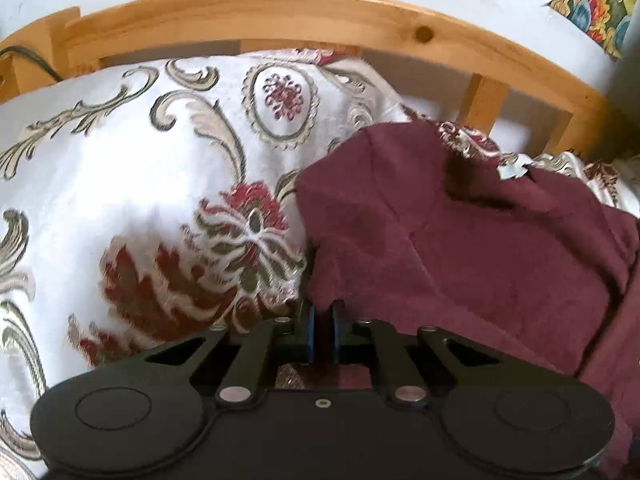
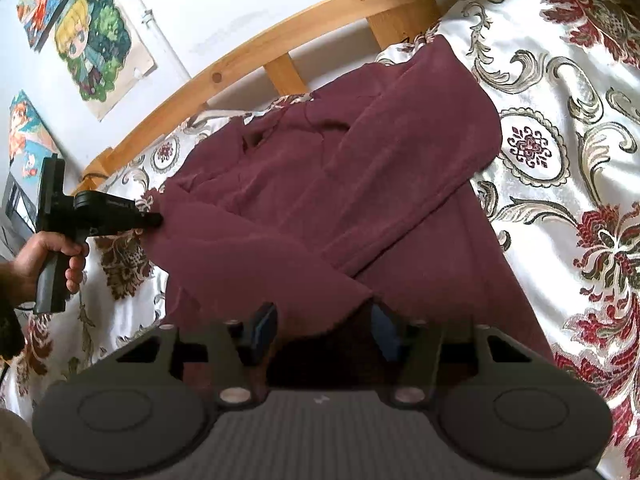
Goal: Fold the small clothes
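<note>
Right wrist view: maroon garment [image 2: 340, 208] spread on bed's patterned bedspread [image 2: 568, 128], sleeve laid diagonally across body, partly folded. Left gripper [image 1: 323, 312] with jaws pressed together, pinching garment's left edge; same grip confirmed from side. Right gripper [image 2: 324, 332] over near hem, jaws spread, cloth between them but not pressed. Judged step: securing both edges for next fold. Advisable to close right jaws on a single hem layer, lift both sides evenly, keep fabric taut. Wooden bed rail [image 2: 280, 36] close behind collar; open bedspread to garment's right offers room.
</note>
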Demonstrator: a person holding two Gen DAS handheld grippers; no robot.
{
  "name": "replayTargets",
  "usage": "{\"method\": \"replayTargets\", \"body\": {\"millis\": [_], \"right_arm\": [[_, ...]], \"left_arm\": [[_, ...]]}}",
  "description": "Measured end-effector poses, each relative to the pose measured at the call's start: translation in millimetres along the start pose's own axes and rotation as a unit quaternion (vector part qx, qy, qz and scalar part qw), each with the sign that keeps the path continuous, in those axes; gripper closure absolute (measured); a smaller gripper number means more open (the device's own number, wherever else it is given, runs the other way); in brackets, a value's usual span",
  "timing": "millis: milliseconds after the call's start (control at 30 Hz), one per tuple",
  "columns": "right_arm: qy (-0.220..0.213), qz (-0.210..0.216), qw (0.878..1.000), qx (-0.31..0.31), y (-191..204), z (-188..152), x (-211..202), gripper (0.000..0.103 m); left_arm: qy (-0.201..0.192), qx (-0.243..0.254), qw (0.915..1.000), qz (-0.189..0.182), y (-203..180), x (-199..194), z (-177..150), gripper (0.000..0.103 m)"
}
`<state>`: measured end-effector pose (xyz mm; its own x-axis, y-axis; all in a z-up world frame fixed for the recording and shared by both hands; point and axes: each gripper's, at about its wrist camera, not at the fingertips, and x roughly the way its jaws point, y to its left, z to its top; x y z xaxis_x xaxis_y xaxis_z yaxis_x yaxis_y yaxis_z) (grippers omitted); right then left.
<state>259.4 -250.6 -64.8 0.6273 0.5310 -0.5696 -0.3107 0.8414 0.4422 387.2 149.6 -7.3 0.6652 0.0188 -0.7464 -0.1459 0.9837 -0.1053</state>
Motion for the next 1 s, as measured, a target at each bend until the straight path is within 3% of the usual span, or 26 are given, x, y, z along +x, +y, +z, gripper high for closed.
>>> {"method": "replayTargets", "body": {"millis": [100,200,300,367,433,500,533,633,700,733,833,933,1000], "right_arm": [[0.005,-0.006,1.0,-0.013,3.6,-1.0,0.7,0.045],[0.01,-0.009,1.0,-0.015,5.4,-2.2,1.3,0.045],[0.009,-0.006,1.0,-0.016,6.2,-2.8,0.6,0.044],[0.007,0.003,1.0,-0.009,5.8,-3.1,0.4,0.044],[0.009,0.012,1.0,-0.001,4.4,-3.5,1.0,0.045],[0.013,0.017,1.0,0.001,4.1,-4.0,2.9,0.052],[0.015,0.017,1.0,0.0,4.4,-4.5,3.7,0.062],[0.016,0.008,1.0,-0.011,6.5,-4.7,6.4,0.077],[0.016,0.005,1.0,-0.014,6.4,-5.4,6.9,0.082],[0.016,0.005,1.0,-0.013,6.0,-4.9,7.0,0.086],[0.015,0.004,1.0,-0.015,6.2,-5.2,6.4,0.091],[0.014,0.002,1.0,-0.021,8.0,-5.3,5.2,0.093],[0.016,0.0,1.0,-0.022,8.4,-5.6,5.8,0.093]], "left_arm": [[0.001,-0.005,1.0,0.008,2.3,-1.2,-1.8,0.091],[-0.001,-0.026,0.9996,0.01,6.4,-6.9,-2.2,0.078],[-0.022,-0.014,0.9996,0.005,5.8,-14.6,-1.2,0.065],[-0.036,-0.009,0.9993,-0.008,4.9,-18.6,2.6,0.05],[-0.043,-0.012,0.9987,-0.023,3.8,-18.7,9.5,0.044],[-0.044,-0.016,0.9985,-0.029,1.6,-12.2,19.3,0.042],[-0.041,-0.015,0.9986,-0.029,-0.9,-7.1,24.7,0.041],[-0.033,-0.011,0.9994,-0.009,-7.5,10.4,39.0,0.042],[-0.031,-0.004,0.9994,0.013,-11.4,20.4,45.1,0.057],[-0.031,0.005,0.9992,0.024,-13.7,24.5,46.8,0.073],[-0.047,0.037,0.9971,0.048,-21.1,30.2,47.2,0.086],[-0.077,0.092,0.9897,0.077,-29.6,29.1,42.7,0.089],[-0.072,0.087,0.9911,0.07,-25.1,28.4,41.5,0.085]]}}
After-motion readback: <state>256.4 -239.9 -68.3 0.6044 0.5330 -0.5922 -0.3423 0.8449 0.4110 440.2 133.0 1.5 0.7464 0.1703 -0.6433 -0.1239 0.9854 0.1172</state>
